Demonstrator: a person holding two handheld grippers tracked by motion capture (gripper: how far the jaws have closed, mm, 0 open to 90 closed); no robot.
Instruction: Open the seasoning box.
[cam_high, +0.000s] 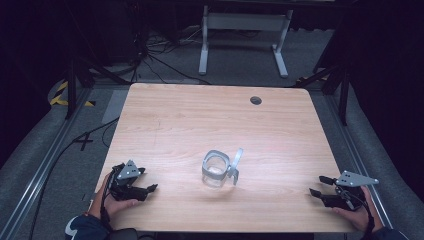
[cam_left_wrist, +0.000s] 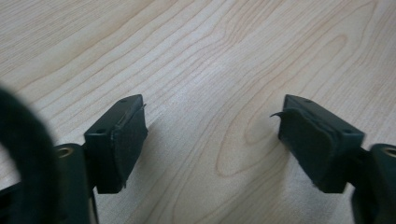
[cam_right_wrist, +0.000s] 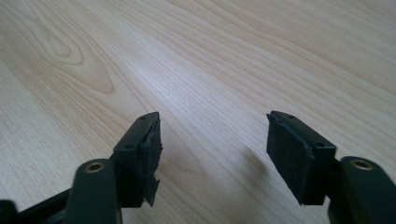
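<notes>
You are at the start: both tools, left (cam_high: 145, 181) and right (cam_high: 321, 185), rest released on the surface (cam_high: 180, 120), well apart from the glass jar (cam_high: 216, 169) at centre. Next, I judge, bring the left tool toward 2 o'clock and steady the jar's wall.

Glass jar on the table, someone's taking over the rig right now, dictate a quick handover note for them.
Left gripper: open, holding nothing, low at the table's near left corner.
Right gripper: open, holding nothing, low at the near right corner.
Glass jar: upright mid-table between the two, its hinged lid swung open on the right side. Neither gripper touches it.
Done: nothing that can be told from here.
Left: reach in and take hold of the jar.
</notes>
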